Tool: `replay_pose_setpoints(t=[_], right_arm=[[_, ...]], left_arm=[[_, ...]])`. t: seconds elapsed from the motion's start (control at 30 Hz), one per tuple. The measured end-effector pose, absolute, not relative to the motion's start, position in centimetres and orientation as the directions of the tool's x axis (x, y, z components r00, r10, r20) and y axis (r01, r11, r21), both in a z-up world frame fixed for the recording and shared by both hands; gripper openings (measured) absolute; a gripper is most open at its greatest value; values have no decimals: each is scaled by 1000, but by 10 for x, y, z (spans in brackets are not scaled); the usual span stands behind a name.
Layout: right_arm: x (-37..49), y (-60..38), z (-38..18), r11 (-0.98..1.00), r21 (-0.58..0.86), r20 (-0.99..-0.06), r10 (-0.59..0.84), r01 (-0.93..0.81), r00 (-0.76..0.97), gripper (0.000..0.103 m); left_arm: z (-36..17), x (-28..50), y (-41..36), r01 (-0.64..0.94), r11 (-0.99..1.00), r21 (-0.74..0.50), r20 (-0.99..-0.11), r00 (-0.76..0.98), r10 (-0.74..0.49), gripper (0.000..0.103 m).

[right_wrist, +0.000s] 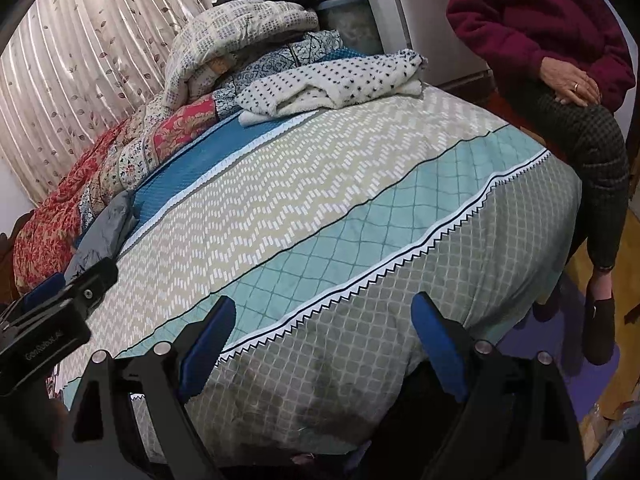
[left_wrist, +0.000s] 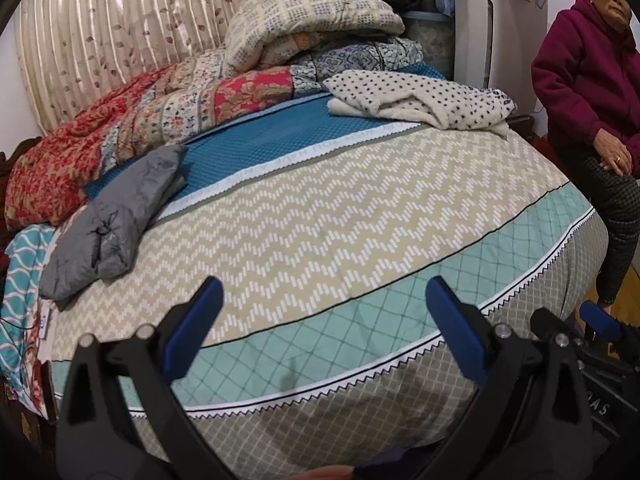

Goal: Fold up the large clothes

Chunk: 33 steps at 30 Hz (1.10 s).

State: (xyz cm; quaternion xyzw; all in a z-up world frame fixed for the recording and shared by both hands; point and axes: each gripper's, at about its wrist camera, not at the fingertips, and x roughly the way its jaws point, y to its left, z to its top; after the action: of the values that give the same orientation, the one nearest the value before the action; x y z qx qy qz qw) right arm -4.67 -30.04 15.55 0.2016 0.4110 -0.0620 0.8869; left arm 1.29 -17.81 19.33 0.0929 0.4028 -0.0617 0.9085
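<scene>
A grey padded garment (left_wrist: 108,220) lies crumpled on the left side of the bed; the right wrist view shows it (right_wrist: 104,232) at the far left. A white fleece garment with black dots (left_wrist: 416,100) (right_wrist: 328,84) lies bunched at the far side of the bed. My left gripper (left_wrist: 324,304) hovers open over the near edge of the zigzag bed cover (left_wrist: 320,208), with nothing between its blue pads. My right gripper (right_wrist: 324,324) is open too, empty, over the bed's near corner (right_wrist: 340,360). Neither gripper touches a garment.
Folded quilts (left_wrist: 312,24) and a red floral blanket (left_wrist: 60,152) are piled along the curtain (left_wrist: 100,40) side. A person in a maroon hoodie (left_wrist: 588,72) (right_wrist: 532,20) sits at the right of the bed, legs (right_wrist: 600,184) beside its corner. The left gripper's body (right_wrist: 60,312) shows at the right view's left edge.
</scene>
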Motion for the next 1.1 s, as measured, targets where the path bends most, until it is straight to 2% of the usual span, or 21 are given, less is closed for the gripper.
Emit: replay_pose_setpoints(t=[0.37,1.1], right_arm=[[-43,-298,146,910,302,-773,60,283,632,81],[-39,-287,150,926,282,-773,65,250,631,81]], left_arm=[[194,14,-174,153,978,141,-718,696,-5,97],[200,8,-157,148,984,102,-712,701,-32,97]])
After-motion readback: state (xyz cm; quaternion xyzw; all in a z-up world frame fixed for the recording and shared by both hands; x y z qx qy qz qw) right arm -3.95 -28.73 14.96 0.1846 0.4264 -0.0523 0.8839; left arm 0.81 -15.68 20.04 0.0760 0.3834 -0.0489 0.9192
